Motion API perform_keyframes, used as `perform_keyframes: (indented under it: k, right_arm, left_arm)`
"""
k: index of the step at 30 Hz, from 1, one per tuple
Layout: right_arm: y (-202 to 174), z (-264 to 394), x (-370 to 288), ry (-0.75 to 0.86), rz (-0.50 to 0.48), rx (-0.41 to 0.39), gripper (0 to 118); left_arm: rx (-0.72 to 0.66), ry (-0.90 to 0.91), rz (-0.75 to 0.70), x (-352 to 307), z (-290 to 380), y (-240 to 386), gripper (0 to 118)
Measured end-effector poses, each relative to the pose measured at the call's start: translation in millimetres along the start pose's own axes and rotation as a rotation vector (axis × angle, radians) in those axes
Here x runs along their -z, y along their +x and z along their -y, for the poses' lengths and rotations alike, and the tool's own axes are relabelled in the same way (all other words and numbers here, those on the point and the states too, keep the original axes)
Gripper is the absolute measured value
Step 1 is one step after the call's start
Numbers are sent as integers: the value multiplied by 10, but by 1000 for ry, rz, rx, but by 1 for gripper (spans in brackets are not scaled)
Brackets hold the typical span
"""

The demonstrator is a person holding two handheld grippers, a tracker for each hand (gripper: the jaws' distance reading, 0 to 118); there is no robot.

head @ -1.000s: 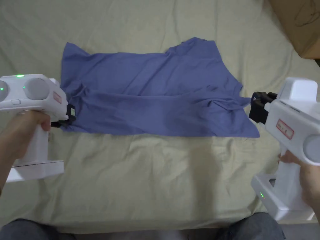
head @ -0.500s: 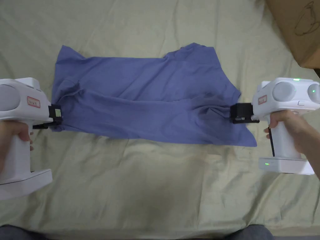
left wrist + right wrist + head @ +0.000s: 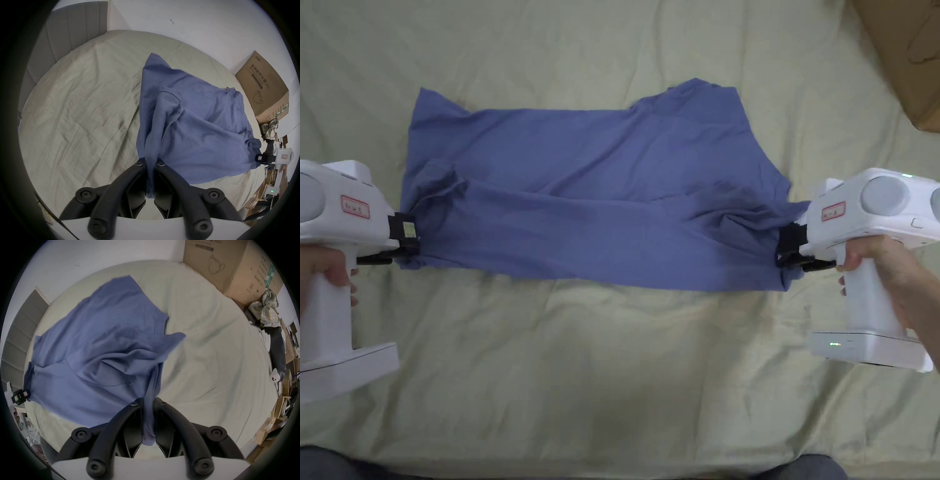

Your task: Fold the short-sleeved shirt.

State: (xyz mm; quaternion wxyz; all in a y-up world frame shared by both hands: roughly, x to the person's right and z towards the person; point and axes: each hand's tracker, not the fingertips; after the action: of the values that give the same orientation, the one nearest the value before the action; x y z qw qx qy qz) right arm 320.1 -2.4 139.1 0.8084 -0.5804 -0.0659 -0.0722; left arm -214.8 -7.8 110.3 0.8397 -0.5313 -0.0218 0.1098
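I see a pale green bedsheet point(image 3: 600, 375) over a bed, creased all over, darker smudges on it in the left gripper view. Grey padded headboard point(image 3: 65, 37) at one end, white wall point(image 3: 194, 19) behind. One big cardboard box point(image 3: 227, 264) at the bed's far right corner, one bundle of checked cloth point(image 3: 266, 308) just beside it, more cardboard clutter past the bed edge, too small to sort out.

One blue short-sleeved shirt point(image 3: 594, 206), lying across the sheet's middle, lengthwise left to right, near half folded over onto the far half, rumpled at the right end.

Two grippers, one in each hand. Left gripper point(image 3: 403, 240) at the shirt's left edge: jaws together, clamped on a bunched strip of blue fabric, clear in its own view point(image 3: 150, 164). Right gripper point(image 3: 790, 250) at the right edge: same, both jaws pinching a fold of shirt point(image 3: 146, 400). Shirt pulled fairly taut between them, near edge just off the sheet by each grip. Two hands, left hand point(image 3: 322, 269) and right hand point(image 3: 878, 259), each around a white handle
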Motion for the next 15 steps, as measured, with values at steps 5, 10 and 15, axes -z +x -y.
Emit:
perform_keyframes:
  k: [5,10,15]
  right_arm:
    - [139,221,-653,117,-89,53,9]
    - [318,858,-988,179,-130,98,9]
    - [304,1638,-840,116,-156,157,9]
  left_arm:
    - [-18,49,54,-457,35,-62,3]
    - [-66,77,105,-685,395,-451,3]
    - [-121,-10,68,-588,1027,-774,3]
